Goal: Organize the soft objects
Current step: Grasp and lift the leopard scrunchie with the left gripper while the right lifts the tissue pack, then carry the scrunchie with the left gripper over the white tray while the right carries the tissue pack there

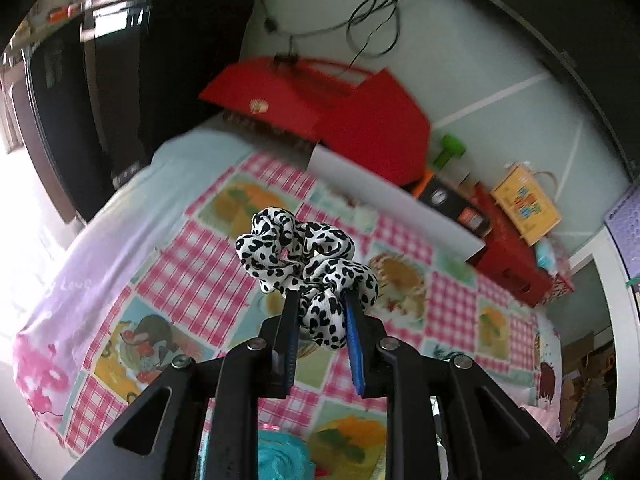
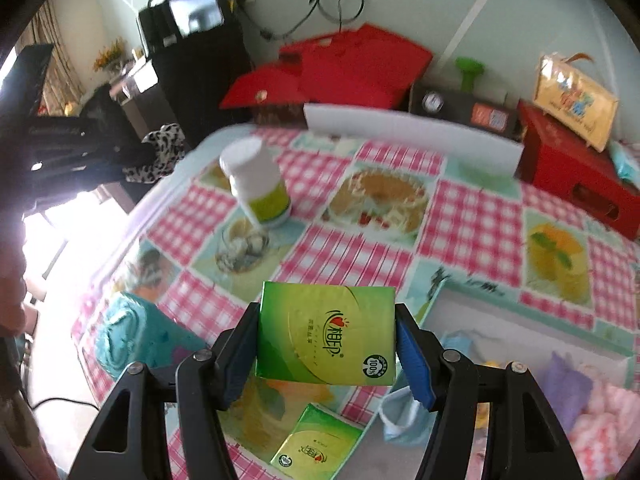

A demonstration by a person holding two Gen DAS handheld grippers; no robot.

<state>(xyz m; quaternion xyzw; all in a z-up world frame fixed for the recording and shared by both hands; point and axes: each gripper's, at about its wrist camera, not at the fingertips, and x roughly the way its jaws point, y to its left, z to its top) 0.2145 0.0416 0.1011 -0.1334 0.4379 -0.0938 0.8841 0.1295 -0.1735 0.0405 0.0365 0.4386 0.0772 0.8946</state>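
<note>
The right gripper (image 2: 326,340) clamps a green tissue pack (image 2: 326,336) marked "100%"; the left gripper (image 1: 320,312) pinches a spotted scrunchie (image 1: 306,264).

Teal cloth (image 1: 280,456) cut off below, red boxes (image 1: 320,108) blurred

Black-spotted white scrunchie (image 1: 306,270) bunched and lifted clear of the checked bench (image 1: 192,280), green tissue pack (image 2: 326,334) held upright facing the camera above it, second matching pack (image 2: 316,442) lying flat below, teal cloth (image 2: 128,340) crumpled nearby.
</note>
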